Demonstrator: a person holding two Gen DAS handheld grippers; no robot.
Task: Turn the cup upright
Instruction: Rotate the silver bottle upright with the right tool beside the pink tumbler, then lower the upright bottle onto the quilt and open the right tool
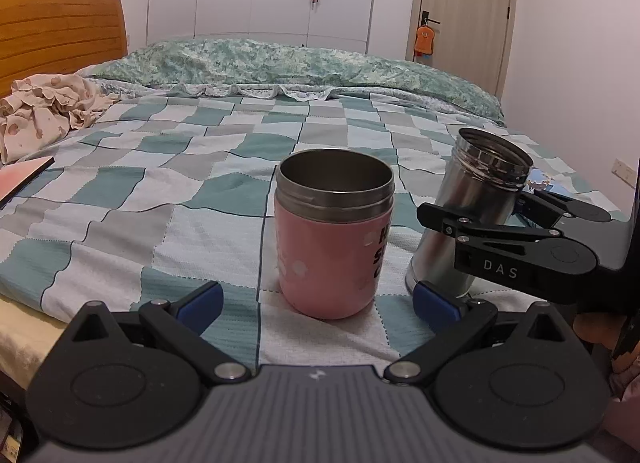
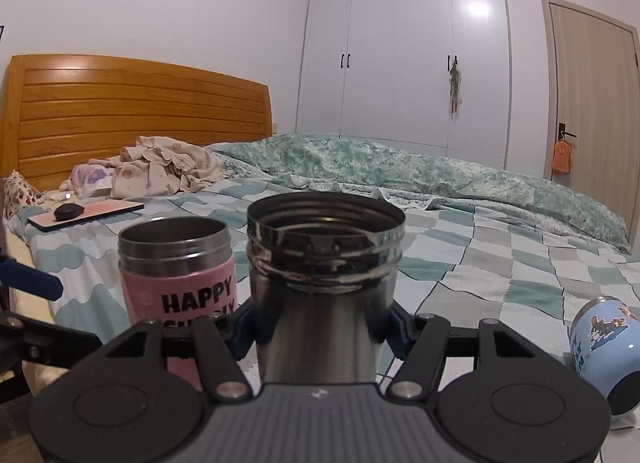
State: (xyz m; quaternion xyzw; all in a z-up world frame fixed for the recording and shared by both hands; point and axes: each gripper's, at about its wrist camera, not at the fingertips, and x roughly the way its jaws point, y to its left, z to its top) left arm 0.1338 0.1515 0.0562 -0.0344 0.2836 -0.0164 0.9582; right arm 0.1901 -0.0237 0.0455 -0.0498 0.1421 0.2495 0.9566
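A pink cup (image 1: 334, 237) with a steel rim stands upright on the checked bedspread, just beyond my open left gripper (image 1: 318, 301), whose blue pads are apart on either side of it. It also shows in the right wrist view (image 2: 178, 267), at left. My right gripper (image 2: 320, 329) is shut on a silver steel cup (image 2: 322, 283), mouth up and nearly upright, slightly tilted in the left wrist view (image 1: 464, 219), its base at the bedspread. A blue cartoon cup (image 2: 604, 347) lies on its side at the right.
The bed (image 1: 160, 183) has a green quilt (image 1: 280, 63) at the back, crumpled clothes (image 1: 44, 111) and a flat tablet-like board (image 2: 86, 215) with a black object on it at the left. A wooden headboard, wardrobe and door stand behind.
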